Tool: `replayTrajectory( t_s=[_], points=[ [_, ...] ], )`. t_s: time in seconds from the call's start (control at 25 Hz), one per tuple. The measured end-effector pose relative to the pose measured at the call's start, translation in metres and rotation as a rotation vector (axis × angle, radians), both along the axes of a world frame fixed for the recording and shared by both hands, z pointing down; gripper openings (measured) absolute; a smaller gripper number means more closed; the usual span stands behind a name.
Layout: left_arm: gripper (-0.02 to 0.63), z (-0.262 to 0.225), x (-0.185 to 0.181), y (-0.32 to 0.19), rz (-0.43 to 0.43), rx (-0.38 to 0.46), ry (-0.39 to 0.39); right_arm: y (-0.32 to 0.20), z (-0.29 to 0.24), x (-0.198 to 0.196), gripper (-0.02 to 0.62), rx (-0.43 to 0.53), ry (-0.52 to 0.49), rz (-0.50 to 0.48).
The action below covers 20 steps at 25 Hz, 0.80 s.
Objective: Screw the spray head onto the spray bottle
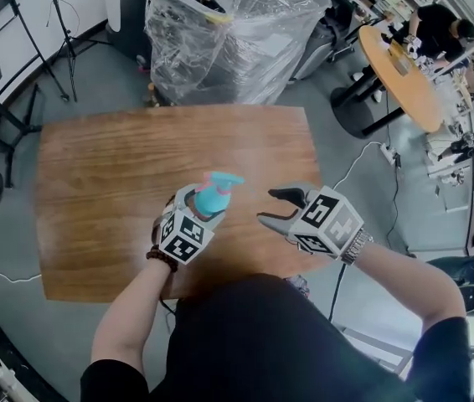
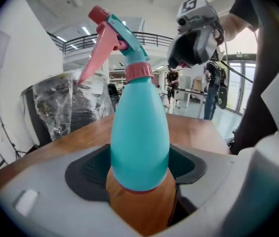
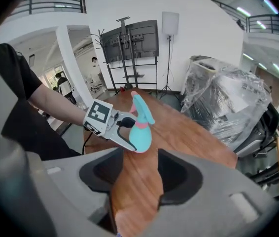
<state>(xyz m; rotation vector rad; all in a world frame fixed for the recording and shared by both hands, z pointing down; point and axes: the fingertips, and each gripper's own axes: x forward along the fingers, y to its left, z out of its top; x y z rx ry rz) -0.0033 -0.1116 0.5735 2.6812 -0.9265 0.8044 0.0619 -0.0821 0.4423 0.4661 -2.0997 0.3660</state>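
From the head view, my left gripper (image 1: 197,208) has its jaws closed round the belly of the teal plastic spray bottle (image 1: 213,201), which it holds above the near edge of the brown wooden tabletop (image 1: 120,182), at about 6 o'clock on the board. The pink-and-teal trigger spray head (image 1: 224,179) already sits on the neck. My right gripper (image 1: 270,206) hangs at 3 o'clock of the bottle, near it but apart.

In the left gripper view the bottle rises from between the jaws, both pads against its widest part. The pink threaded collar (image 2: 138,72) is at 12 o'clock and the trigger points off toward 10 o'clock.

In the right gripper view the jaws stand wide with only bare wood between them. The bottle and the left gripper are ahead at 12 o'clock.

I judge the bottle light and thin-walled, so a hard squeeze would dent it. Its smooth, tapering body could slip upward or spin in the pads. For any further turning I would take the collar, not the slim trigger, which looks easy to bend.
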Motion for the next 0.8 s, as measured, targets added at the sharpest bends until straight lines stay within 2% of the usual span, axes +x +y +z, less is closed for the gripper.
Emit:
replayTrajectory(
  t_s=[0.16, 0.28, 0.6, 0.8],
  points=[
    [0.379, 0.016, -0.028, -0.026, -0.153, 0.01, 0.022, 0.0, 0.003, -0.011, 0.21, 0.051, -0.015, -0.025],
    [0.379, 0.029, -0.041, -0.036, -0.211, 0.017, 0.006, 0.003, 0.007, -0.018, 0.209, 0.082, -0.024, -0.034],
    [0.382, 0.052, -0.051, -0.034, -0.248, -0.017, -0.012, 0.012, 0.014, -0.032, 0.197, 0.109, -0.039, -0.04],
    [0.392, 0.052, -0.054, -0.027, -0.244, -0.037, -0.013, 0.013, 0.026, -0.037, 0.151, 0.132, -0.118, -0.002]
  ],
)
